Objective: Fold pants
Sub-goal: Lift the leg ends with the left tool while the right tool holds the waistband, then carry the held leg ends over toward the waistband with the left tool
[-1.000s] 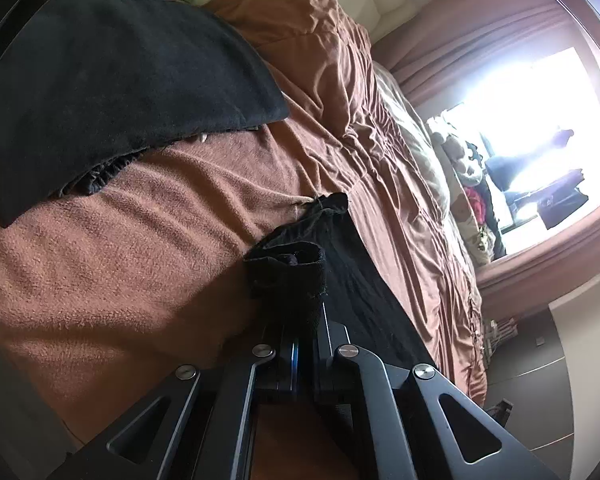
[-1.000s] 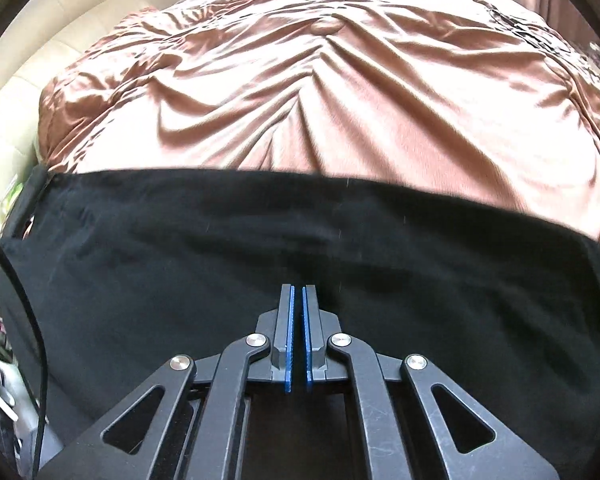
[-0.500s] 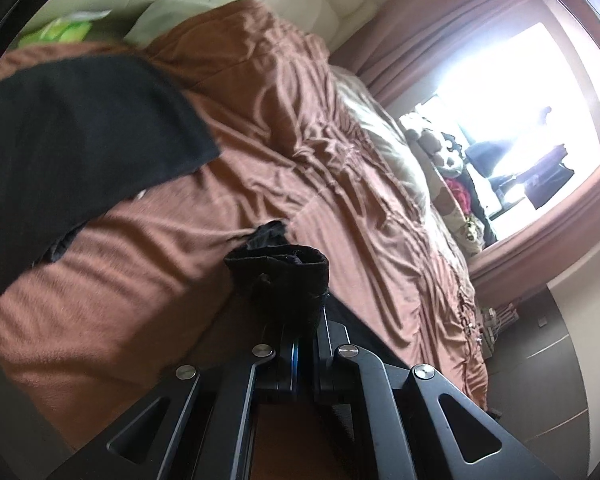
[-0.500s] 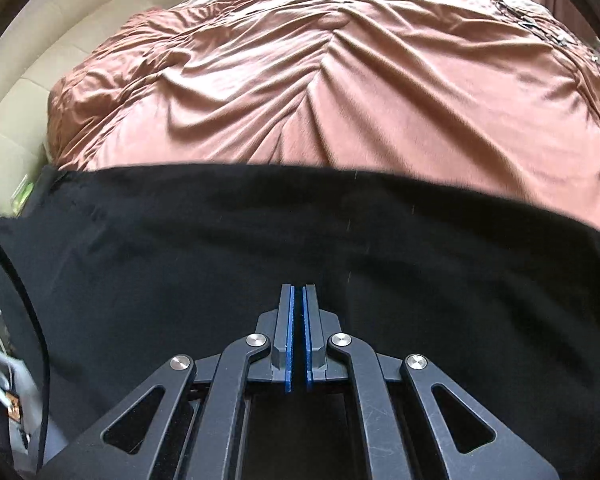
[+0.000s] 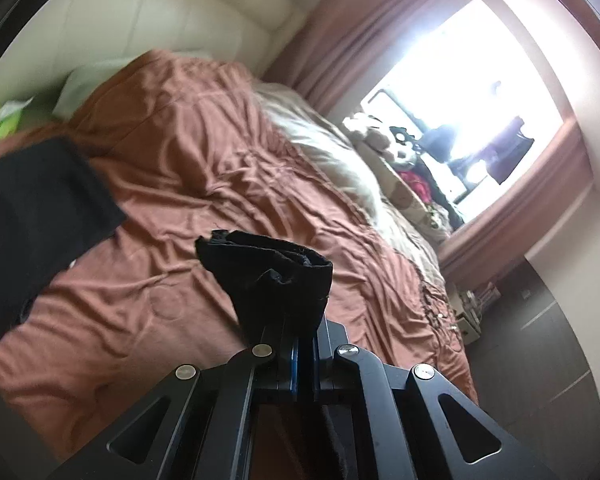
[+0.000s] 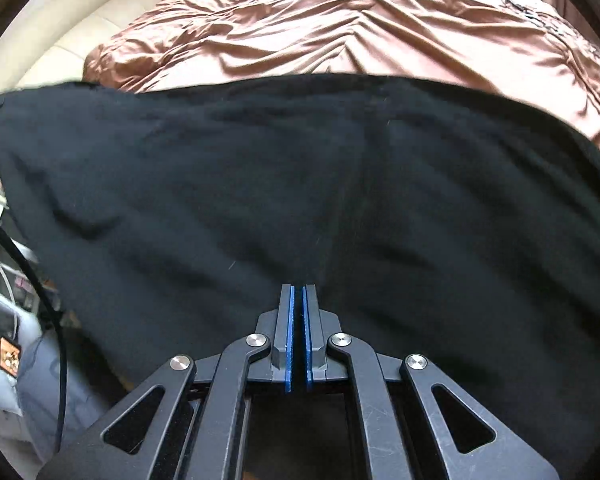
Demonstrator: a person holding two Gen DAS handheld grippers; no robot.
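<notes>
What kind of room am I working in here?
Most likely a bedroom. A wide bed with a rumpled brown bedspread fills the view, a padded cream headboard stands behind it, and a curtained window lies beyond. The black pants lie on the bed.

Bed, rumpled brown cover, black pants spread on it

Black pants show soft matt cloth; the brown bedspread is smooth, crinkled fabric with a faint sheen; left tool, right tool: matt black plastic, shiny metal rivets, ribbed blue pads
</notes>
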